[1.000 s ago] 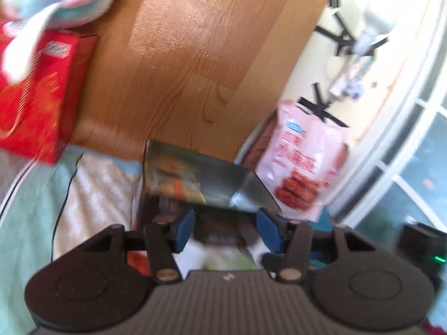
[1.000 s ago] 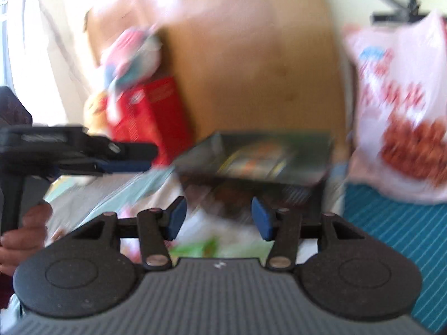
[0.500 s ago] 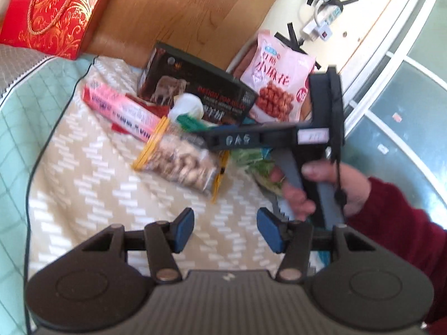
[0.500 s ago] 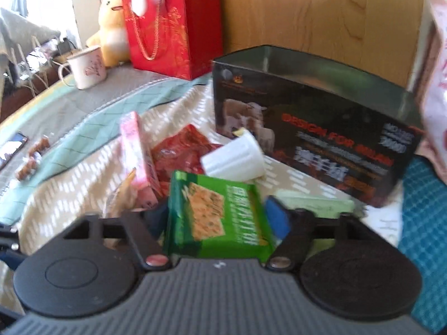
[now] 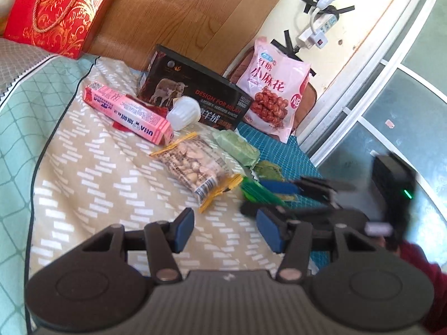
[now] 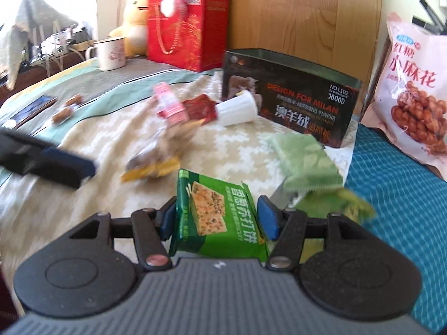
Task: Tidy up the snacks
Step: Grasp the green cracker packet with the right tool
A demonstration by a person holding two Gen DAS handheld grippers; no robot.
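a bed [image 5: 92, 150] covered by a beige zigzag-patterned blanket is seen against a wooden headboard [image 5: 173, 19], with a teal checked cloth [image 6: 396, 184] at the far side and a window wall beyond. snacks are scattered over the blanket: a long pink box [image 5: 127, 111], a clear bag of nuts [image 5: 195, 167] with yellow ends, a white ribbed cup [image 5: 184, 111] lying on its side, a pale green packet [image 5: 236, 146]. a dark open box [image 5: 195, 97] printed "design for milan" stands near the headboard, and a pink bag of twisted snacks [image 5: 272, 95] is propped just beside it. a red gift bag [image 5: 56, 14] sits further back, with a mug [image 6: 110, 53] and a yellow plush toy [image 6: 137, 25] near it.

the left gripper [image 5: 222, 230] is held low over the blanket, angled slightly downward, its blue pads set narrowly apart with nothing between them.

the right gripper [image 6: 218, 217] is tilted more steeply down, near the teal cloth; its view is motion-blurred. a green cracker packet [image 6: 215, 215] is held between its pads, clamped at both sides, its printed face turned up toward the camera. in the left view the same packet is seen edge-on between the right gripper's blue fingers [image 5: 279, 187], and a dark red sleeve [image 5: 424, 273] shows behind the handle at the lower right.
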